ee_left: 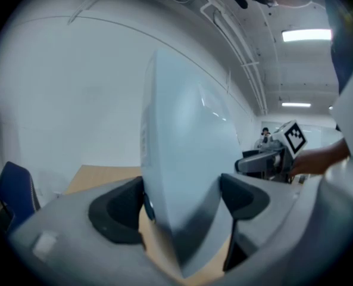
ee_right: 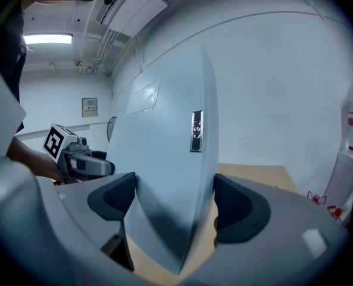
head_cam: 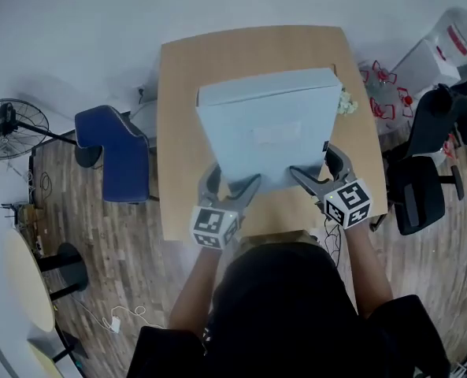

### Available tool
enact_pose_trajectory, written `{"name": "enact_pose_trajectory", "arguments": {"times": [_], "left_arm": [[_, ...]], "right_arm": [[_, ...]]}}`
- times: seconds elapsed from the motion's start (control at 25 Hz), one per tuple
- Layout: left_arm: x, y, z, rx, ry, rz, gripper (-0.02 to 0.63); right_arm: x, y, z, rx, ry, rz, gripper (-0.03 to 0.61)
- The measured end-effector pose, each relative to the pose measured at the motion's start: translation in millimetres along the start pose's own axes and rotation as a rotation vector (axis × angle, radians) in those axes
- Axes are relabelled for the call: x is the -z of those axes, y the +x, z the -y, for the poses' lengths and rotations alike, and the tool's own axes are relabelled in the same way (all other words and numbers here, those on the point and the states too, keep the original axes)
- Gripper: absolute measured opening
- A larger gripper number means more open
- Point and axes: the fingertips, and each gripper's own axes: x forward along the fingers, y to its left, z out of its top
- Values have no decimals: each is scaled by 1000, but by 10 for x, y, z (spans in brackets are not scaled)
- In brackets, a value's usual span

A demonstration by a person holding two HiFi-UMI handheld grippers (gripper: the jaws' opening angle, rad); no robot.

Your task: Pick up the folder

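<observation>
From my head view, the pale blue folder is over the middle of the brown worktop. I hold its near edge with both tools. My left tool bites the near left corner. My right tool bites the near right corner. I cannot tell if the far end touches the worktop. A blue chair stands to the left of the worktop. A fan is farther left. A black chair is on the right.

In the left gripper view, my left tool is closed on the folder. Both dark pads press on its sides. The folder stands up tall between them. The worktop shows below it. My right tool shows at the right.

In the right gripper view, my right tool is closed on the folder too, with a pad on each side. A small metal tag sits on the folder's narrow side. The worktop is below. My left tool shows at the left.
</observation>
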Motion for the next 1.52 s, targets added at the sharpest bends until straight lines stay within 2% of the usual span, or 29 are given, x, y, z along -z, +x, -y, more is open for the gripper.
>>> {"name": "enact_pose_trajectory", "arguments": {"times": [0.28,0.68,0.96,1.52], "left_arm": [[-309,518,510,59,14,30,414],[-595,971,873,119,53,60,414],[-703,1049,926,113,71,69,411],[-744,912,721,90,75,68,411]], "right_arm": [[-212,-496,583,53,0,82,420],[-393,-857,1053,135,-11,133,420],[-473,-909,1142,144,-16,152,414],[-559,-728,990,122,-33,156,411]]}}
